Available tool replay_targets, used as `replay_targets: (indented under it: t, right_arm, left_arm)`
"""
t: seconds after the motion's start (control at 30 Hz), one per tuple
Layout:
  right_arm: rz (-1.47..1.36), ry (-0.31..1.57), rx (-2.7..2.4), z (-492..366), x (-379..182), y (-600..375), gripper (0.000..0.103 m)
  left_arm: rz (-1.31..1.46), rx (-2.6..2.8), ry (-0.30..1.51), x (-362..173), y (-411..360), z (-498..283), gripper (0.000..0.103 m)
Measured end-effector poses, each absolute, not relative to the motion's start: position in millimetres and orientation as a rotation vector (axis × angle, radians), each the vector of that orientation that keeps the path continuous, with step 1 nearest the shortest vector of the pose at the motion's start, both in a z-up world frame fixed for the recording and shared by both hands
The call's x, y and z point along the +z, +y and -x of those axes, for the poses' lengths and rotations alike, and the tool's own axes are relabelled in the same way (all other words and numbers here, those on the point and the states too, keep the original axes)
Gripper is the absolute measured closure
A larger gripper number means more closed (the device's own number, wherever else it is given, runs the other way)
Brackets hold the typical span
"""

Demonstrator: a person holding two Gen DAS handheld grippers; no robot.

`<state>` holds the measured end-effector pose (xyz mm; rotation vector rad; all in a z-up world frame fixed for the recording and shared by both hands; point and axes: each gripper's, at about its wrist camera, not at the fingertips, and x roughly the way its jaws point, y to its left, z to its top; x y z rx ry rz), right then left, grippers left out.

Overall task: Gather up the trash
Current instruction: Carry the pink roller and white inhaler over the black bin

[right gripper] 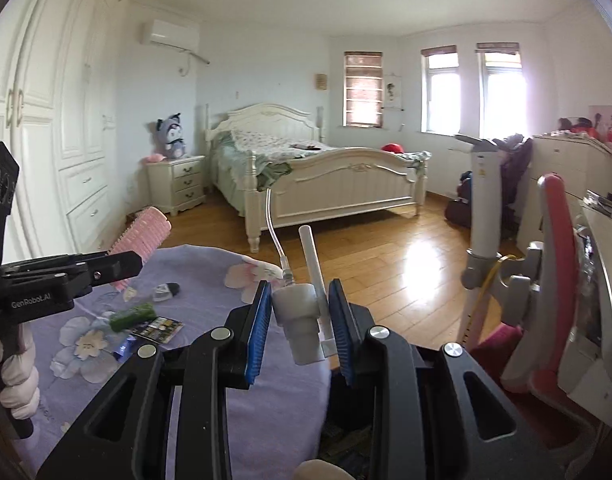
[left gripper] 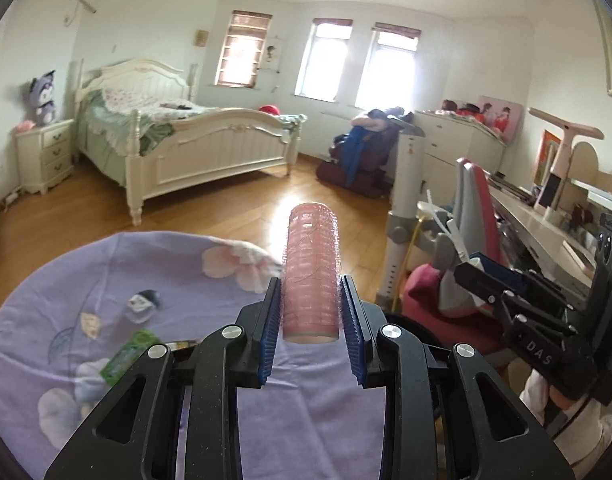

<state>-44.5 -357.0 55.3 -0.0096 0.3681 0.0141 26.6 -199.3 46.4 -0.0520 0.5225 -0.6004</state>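
Observation:
My left gripper (left gripper: 310,302) is shut on a pink hair roller (left gripper: 312,264), which stands up between the blue pads above a lilac flowered cloth (left gripper: 85,280). In the right wrist view the same roller (right gripper: 139,240) shows at the left, in the left gripper (right gripper: 117,266). My right gripper (right gripper: 299,304) is shut on a white plastic tube fitting (right gripper: 299,316) with a clear hose (right gripper: 274,236) rising from it. On the cloth lie a green wrapper (right gripper: 131,316), a small dark card (right gripper: 159,328) and a little black-and-white item (right gripper: 165,290).
A white bed (right gripper: 326,184) and a nightstand (right gripper: 177,184) stand across the wooden floor (right gripper: 406,256). A red and grey chair (right gripper: 546,280) and a desk (left gripper: 546,232) are at the right. A white wardrobe (right gripper: 45,140) lines the left wall.

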Motion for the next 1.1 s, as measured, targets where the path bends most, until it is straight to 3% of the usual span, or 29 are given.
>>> replay_targets:
  t: [0.43,1.1]
  right_arm:
    - [-0.027,0.448,-0.190,77,-6,-433,0.074]
    - [-0.096,0.514,-0.213,74,-40,-464,0.073]
  left_arm:
    - [-0.055,-0.790,0.607,3,-321,-16,0.073]
    - [-0.118,-0.838,0.659,-12,-359,-30,0.073]
